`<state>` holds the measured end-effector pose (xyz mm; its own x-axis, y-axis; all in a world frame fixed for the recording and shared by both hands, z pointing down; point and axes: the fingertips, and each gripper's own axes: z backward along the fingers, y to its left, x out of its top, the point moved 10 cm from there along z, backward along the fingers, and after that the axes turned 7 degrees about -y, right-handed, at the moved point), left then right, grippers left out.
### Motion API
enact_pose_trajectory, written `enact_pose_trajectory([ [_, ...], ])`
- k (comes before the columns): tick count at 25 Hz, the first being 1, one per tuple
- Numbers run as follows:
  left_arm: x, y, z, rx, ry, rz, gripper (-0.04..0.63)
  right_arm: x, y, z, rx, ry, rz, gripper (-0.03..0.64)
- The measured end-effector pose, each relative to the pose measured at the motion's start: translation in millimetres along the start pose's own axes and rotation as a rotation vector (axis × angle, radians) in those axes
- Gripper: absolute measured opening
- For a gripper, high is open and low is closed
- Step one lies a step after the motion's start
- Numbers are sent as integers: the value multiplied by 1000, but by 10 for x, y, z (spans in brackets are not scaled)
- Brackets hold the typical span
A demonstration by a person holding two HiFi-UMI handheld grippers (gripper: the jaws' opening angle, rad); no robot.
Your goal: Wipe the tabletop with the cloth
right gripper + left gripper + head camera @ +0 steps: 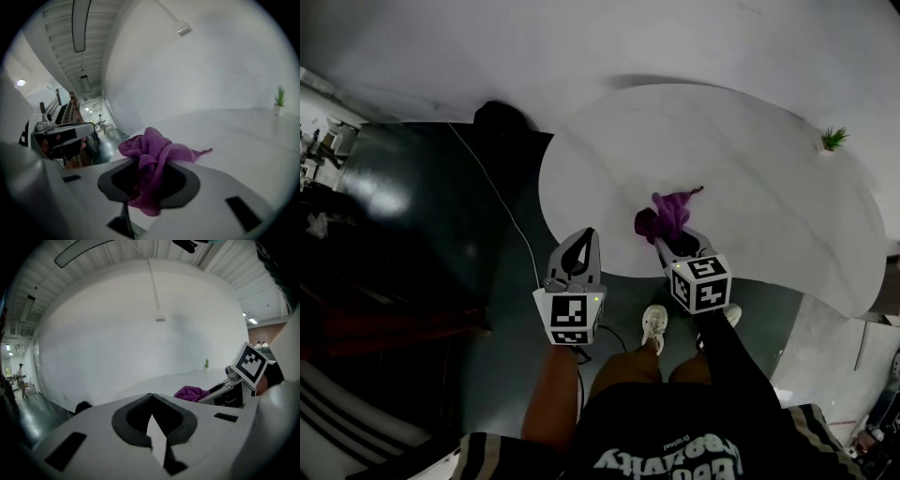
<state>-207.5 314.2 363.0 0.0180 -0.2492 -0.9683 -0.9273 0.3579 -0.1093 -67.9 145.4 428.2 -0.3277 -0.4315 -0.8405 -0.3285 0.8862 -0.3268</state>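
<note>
Now, right gripper point(149, 165): jaws closed on the purple cloth point(151, 146), which is pinched between them and hangs down through the gap.
Left gripper point(151, 397): jaws brought together at the tips, with nothing between them.
Gripper positions: in the head view the right gripper reaches over the near edge of the tabletop point(750, 169). The left gripper is beside it at the same edge, the two apart.
Cloth: bunched into a crumpled wad at the right jaws' tips, with one thin corner trailing out to the side. It sits over the near part of the tabletop. Whether it touches the surface cannot be told.
Tabletop: white and rounded.
Small plant point(832, 139): green, at the far right edge, well apart from the cloth.
Floor point(441, 206): dark and glossy, with a thin cable point(502, 202) running across it.
Person: legs and light shoes point(653, 324) below the grippers.
</note>
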Motion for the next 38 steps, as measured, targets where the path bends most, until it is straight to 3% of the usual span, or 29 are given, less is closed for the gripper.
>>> enact_pose_trajectory([
  [4,-121,638,374,95,14,-3,-5,27,785,-540,141,33,46,129],
  [9,-309,1037,726,215,31,25,-5,18,1397,-884,289,33,83,129],
  [14,-483,1101,906,254,55,42,-5,-493,1488,-1146,221,266,74,130],
  [17,-515,1039,866,247,46,64,-5,-561,1393,-1135,201,277,53,129],
  [23,-497,760,590,153,46,70,-5,-506,1026,-901,117,246,45,130],
  [27,-381,401,244,48,46,47,-5,-419,500,-586,7,208,3,130],
  [33,-109,-445,-321,-130,22,15,-5,-415,-462,129,-175,156,-83,130],
  [38,133,-1449,-765,-264,10,-11,-5,-435,-1360,934,-306,124,-142,129],
])
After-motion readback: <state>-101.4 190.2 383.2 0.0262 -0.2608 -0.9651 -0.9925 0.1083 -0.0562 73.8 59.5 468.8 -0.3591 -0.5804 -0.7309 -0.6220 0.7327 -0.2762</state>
